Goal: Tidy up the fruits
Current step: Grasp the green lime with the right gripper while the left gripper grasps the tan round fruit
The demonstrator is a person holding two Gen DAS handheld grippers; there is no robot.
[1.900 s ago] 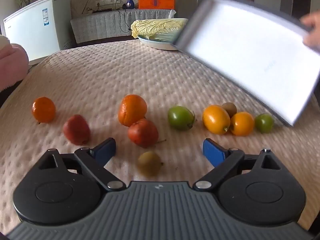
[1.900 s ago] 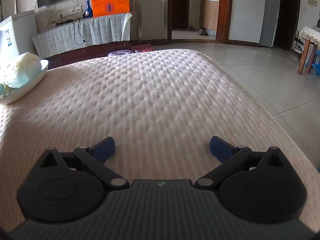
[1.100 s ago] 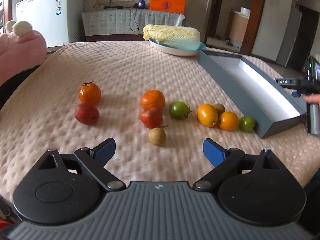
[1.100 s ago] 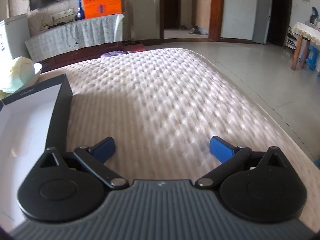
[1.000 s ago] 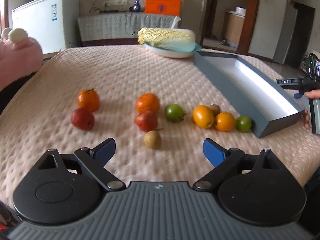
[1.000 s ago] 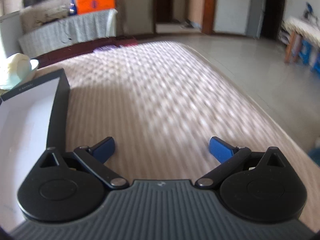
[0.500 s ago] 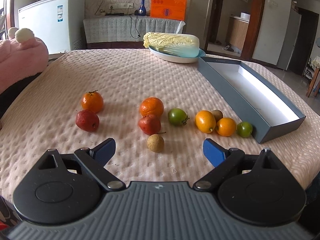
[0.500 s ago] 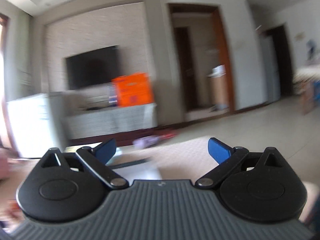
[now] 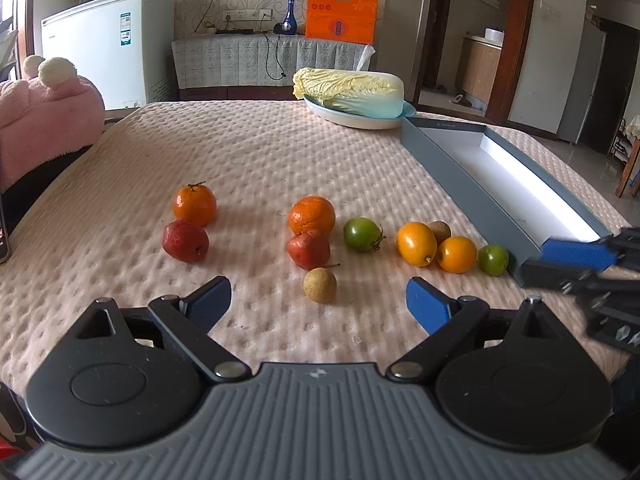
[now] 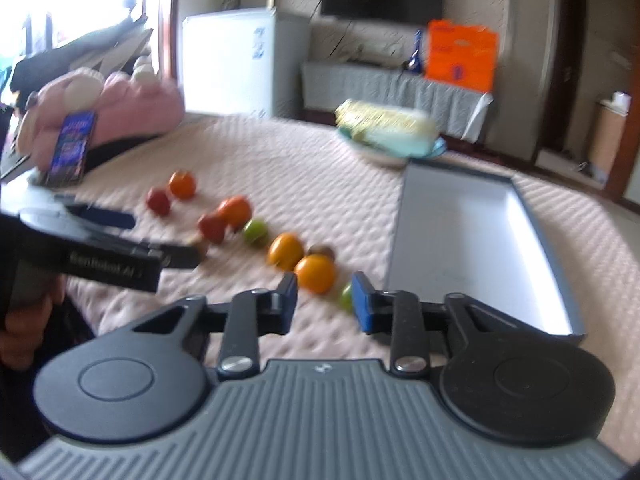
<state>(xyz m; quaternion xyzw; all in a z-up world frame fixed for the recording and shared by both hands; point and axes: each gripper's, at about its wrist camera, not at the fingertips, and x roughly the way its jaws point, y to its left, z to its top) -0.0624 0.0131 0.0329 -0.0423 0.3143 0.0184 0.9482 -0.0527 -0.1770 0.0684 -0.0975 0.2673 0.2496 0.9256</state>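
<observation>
Several fruits lie in a loose row on the pink quilted cloth: two oranges [image 9: 195, 210] [image 9: 312, 216], two red fruits [image 9: 185, 241] [image 9: 308, 249], a green one [image 9: 362, 234], a tan longan [image 9: 320, 285], then a yellow-orange cluster [image 9: 417, 244] ending in a small green fruit [image 9: 493, 260]. A long grey box [image 9: 460, 176] with a white inside lies open to their right. My left gripper [image 9: 318, 298] is open, just short of the longan. My right gripper [image 10: 325, 304] hovers near the small green fruit [image 10: 345, 297]; its jaws are closing and stand nearly together, holding nothing.
A cabbage on a pale plate [image 9: 352, 92] sits at the table's far side. A pink plush [image 9: 44, 120] and a phone [image 10: 70, 148] are at the left edge. A white freezer [image 9: 108, 44] and a draped cabinet stand behind.
The right gripper swung left from the bare table toward the fruit row and box, and its jaws drew together. It now shows at the right edge of the left wrist view. The left gripper hardly moved.
</observation>
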